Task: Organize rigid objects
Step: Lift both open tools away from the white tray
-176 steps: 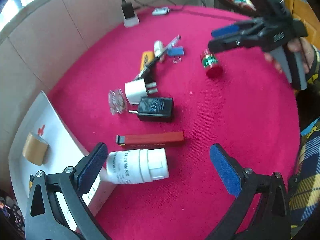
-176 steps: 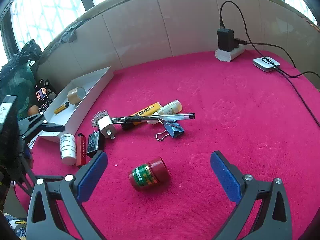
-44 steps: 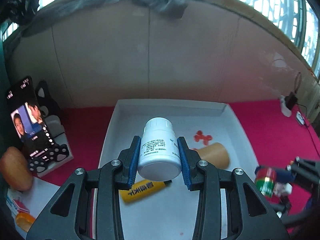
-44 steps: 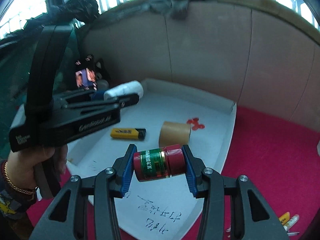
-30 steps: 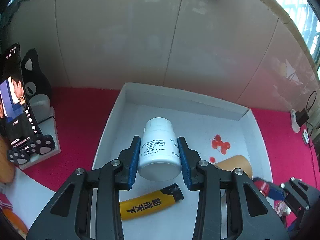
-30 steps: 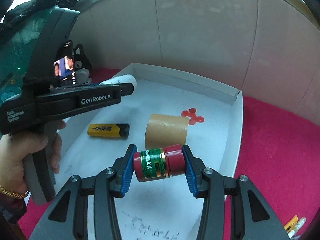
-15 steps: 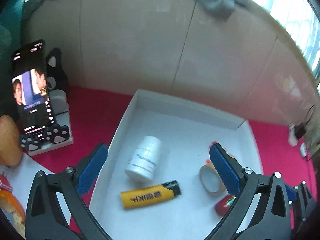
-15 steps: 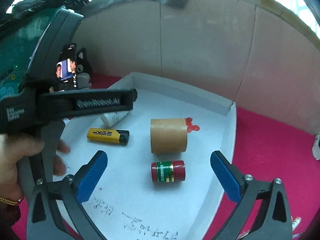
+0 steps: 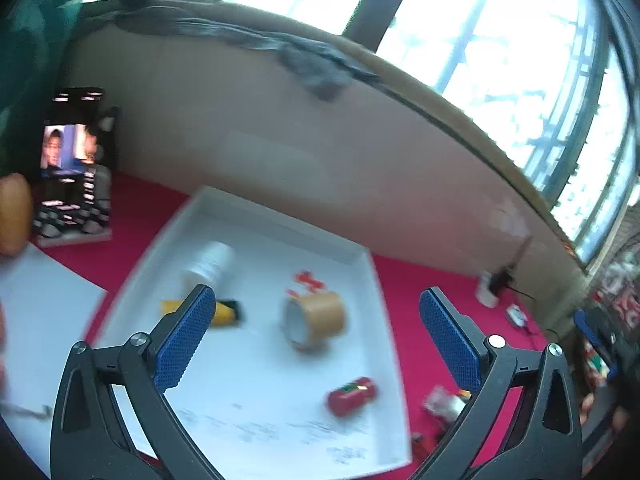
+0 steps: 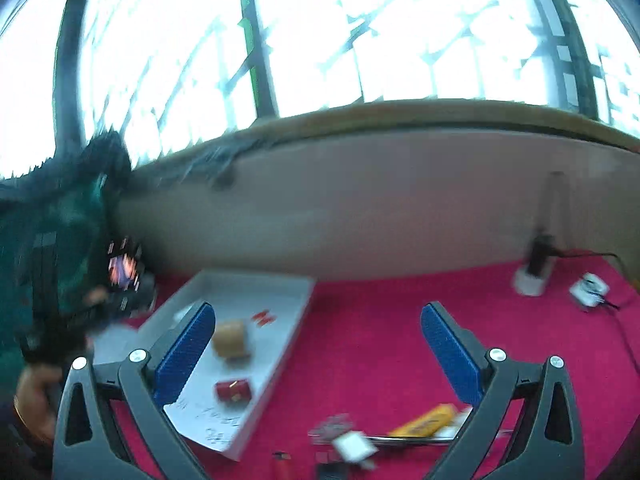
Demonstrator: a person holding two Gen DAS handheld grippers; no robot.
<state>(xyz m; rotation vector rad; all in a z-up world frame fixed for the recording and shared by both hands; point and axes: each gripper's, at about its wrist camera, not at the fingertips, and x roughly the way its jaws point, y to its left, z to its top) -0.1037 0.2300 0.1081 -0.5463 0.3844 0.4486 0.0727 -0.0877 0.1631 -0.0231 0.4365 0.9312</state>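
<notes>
The white tray (image 9: pixel 372 280) lies on the red table and holds a white bottle (image 9: pixel 210 260), a yellow lighter (image 9: pixel 220 314), a brown tape roll (image 9: pixel 316 316) and a red jar (image 9: pixel 352 396). My left gripper (image 9: pixel 316 340) is open and empty above the tray. My right gripper (image 10: pixel 316 354) is open and empty, pulled back over the red cloth; the tray (image 10: pixel 296 308), tape roll (image 10: pixel 230 338) and red jar (image 10: pixel 234 392) show at its left. Both views are blurred.
Loose items lie on the cloth at the bottom of the right wrist view: a white plug (image 10: pixel 354 446), a yellow tube (image 10: pixel 426 424). A charger block (image 10: pixel 534 276) stands at the back right. A phone on a stand (image 9: pixel 68 168) stands left of the tray.
Both grippers have pulled back and up from the tray, the right one swinging right toward the cloth. The bottle and the jar stay in the tray.
</notes>
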